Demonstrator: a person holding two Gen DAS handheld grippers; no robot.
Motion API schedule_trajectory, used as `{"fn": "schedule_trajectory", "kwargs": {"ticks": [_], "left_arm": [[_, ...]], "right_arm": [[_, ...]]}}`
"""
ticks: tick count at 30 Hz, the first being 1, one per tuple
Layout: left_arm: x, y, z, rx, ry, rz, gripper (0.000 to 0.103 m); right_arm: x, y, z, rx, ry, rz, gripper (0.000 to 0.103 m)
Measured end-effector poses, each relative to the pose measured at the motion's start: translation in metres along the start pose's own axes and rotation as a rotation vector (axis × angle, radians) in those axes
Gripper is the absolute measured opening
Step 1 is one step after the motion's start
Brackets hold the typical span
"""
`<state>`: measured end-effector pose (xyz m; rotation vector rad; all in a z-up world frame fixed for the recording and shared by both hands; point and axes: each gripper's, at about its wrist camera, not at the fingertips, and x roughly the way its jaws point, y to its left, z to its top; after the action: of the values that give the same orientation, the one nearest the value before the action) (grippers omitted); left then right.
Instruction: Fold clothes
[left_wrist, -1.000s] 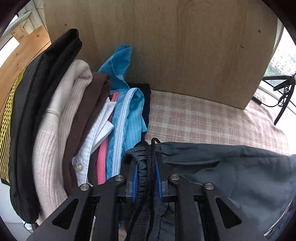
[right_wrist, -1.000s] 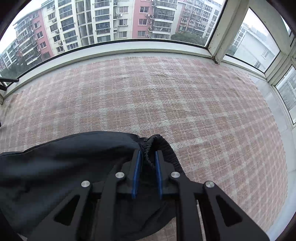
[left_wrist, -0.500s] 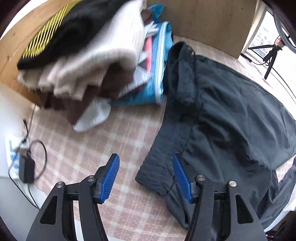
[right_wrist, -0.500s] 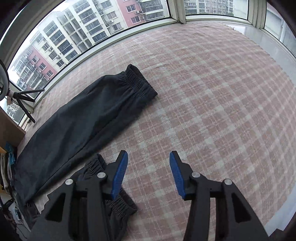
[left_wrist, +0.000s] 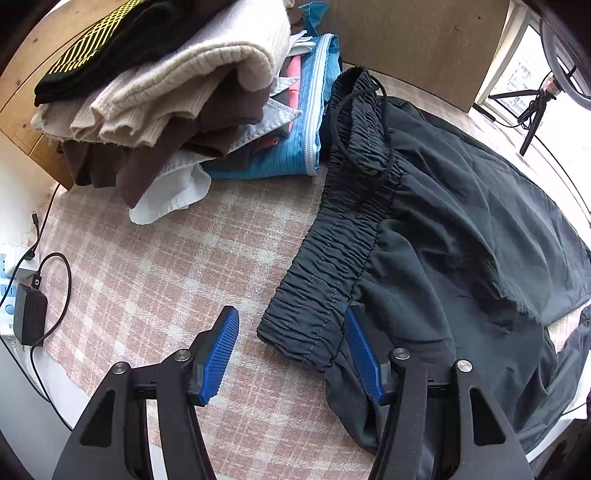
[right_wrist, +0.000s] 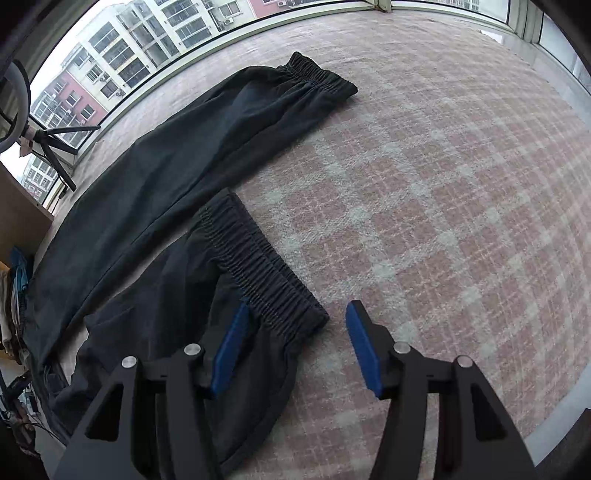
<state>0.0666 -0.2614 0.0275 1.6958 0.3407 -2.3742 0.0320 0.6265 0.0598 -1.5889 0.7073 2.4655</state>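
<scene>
Dark grey track pants (left_wrist: 461, 221) lie spread on the pink checked cloth (left_wrist: 155, 280). Their elastic waistband (left_wrist: 343, 236) with a black drawstring lies in front of my left gripper (left_wrist: 291, 350), which is open with the waistband's near corner between its blue pads. In the right wrist view both legs (right_wrist: 177, 155) stretch out flat. The near leg's elastic cuff (right_wrist: 258, 266) lies just in front of my right gripper (right_wrist: 295, 343), which is open and empty. The far cuff (right_wrist: 317, 81) lies farther off.
A stack of folded clothes (left_wrist: 177, 92) sits at the left against a wooden board (left_wrist: 417, 40). A power strip with charger and cables (left_wrist: 26, 291) lies at the cloth's left edge. A tripod (right_wrist: 51, 144) stands by the windows. Checked cloth (right_wrist: 461, 192) extends to the right.
Both grippers let go of the pants, opened and drew back. The pants now lie flat on the cloth, and both cameras have dropped closer to the waistband and cuff.
</scene>
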Motion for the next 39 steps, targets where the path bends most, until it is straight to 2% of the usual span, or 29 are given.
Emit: {"fn": "schedule_trajectory", "kwargs": {"ticks": [2,3,4,9,11,12,13,15,20,22,23,25,28,33,35,37,38,39], "left_arm": [[-0.003,0.005,-0.002,-0.020,-0.003,-0.018,0.057],[-0.004,0.008,-0.004,-0.029,-0.005,-0.027,0.057],[-0.002,0.008,-0.012,-0.037,-0.007,-0.029,0.057],[-0.006,0.014,-0.023,-0.045,-0.013,-0.030,0.057],[-0.008,0.020,-0.027,-0.077,-0.021,-0.040,0.057],[-0.008,0.024,-0.029,-0.108,-0.025,-0.060,0.058],[-0.008,0.028,-0.030,-0.141,-0.029,-0.084,0.058],[-0.002,0.031,-0.033,-0.188,-0.020,-0.144,0.058],[0.014,0.017,-0.031,-0.199,0.020,-0.182,0.057],[0.021,0.009,-0.034,-0.220,0.027,-0.192,0.049],[0.021,0.006,-0.034,-0.218,0.021,-0.179,0.046],[0.017,0.001,-0.035,-0.209,-0.005,-0.144,0.029],[-0.004,0.006,-0.036,-0.232,-0.040,-0.169,0.021],[-0.054,0.040,-0.049,-0.233,-0.116,-0.131,0.018],[-0.042,0.053,-0.052,-0.231,-0.060,-0.067,0.026],[-0.029,0.068,-0.059,-0.223,0.008,0.044,0.023],[-0.029,0.071,-0.064,-0.215,0.016,0.086,0.023],[-0.034,0.069,-0.069,-0.202,0.005,0.076,0.023]], "right_arm": [[-0.003,0.000,-0.005,0.027,-0.019,0.011,0.050],[-0.005,0.000,-0.008,0.041,-0.028,0.016,0.028],[-0.007,0.001,-0.010,0.054,-0.037,0.021,0.024],[-0.025,-0.004,-0.023,0.128,-0.101,0.032,0.022],[-0.061,-0.023,-0.030,0.190,-0.184,-0.026,0.020],[-0.080,-0.036,-0.037,0.236,-0.229,-0.071,0.011],[-0.100,-0.050,-0.043,0.283,-0.273,-0.115,0.010],[-0.122,-0.075,-0.055,0.346,-0.325,-0.130,0.011],[-0.114,-0.088,-0.071,0.357,-0.260,-0.105,0.010],[-0.110,-0.084,-0.077,0.340,-0.252,-0.101,0.011],[-0.109,-0.081,-0.080,0.332,-0.247,-0.099,0.011],[-0.105,-0.077,-0.085,0.315,-0.239,-0.095,0.011],[-0.106,-0.073,-0.089,0.314,-0.247,-0.073,0.011],[-0.133,-0.056,-0.077,0.258,-0.341,-0.039,0.010],[-0.146,-0.052,-0.083,0.231,-0.383,-0.044,0.010],[-0.147,-0.055,-0.093,0.235,-0.381,-0.053,0.010],[-0.143,-0.060,-0.098,0.245,-0.363,-0.063,0.010],[-0.140,-0.066,-0.104,0.263,-0.347,-0.071,0.010]]}}
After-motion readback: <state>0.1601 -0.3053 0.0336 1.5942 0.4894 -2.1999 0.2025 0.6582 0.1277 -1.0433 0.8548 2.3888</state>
